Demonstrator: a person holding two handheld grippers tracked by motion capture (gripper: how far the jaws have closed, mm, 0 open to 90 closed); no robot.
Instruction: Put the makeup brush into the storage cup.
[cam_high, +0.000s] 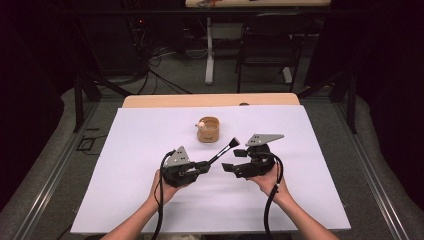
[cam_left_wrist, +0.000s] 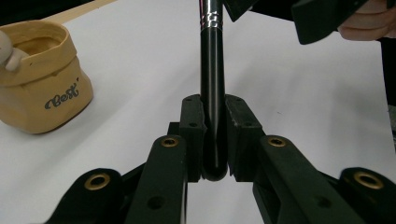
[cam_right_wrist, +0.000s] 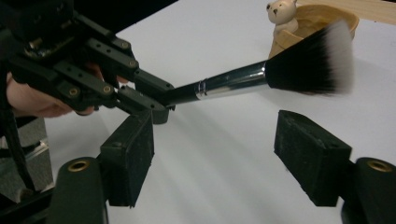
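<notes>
Black-handled makeup brush (cam_high: 220, 152) clamped in my left gripper (cam_high: 199, 166) by handle end — bristles aimed toward 2 o'clock, lifted off white table cover (cam_high: 140, 200). My right gripper (cam_high: 234, 161) spread wide beside bristle end, gripping nothing. Tan pouch (cam_high: 208, 129) with small bear figure (cam_high: 200, 124) stands near, at 11 o'clock from bristles. I judge pickup done — handover or drop into pouch left.
</notes>
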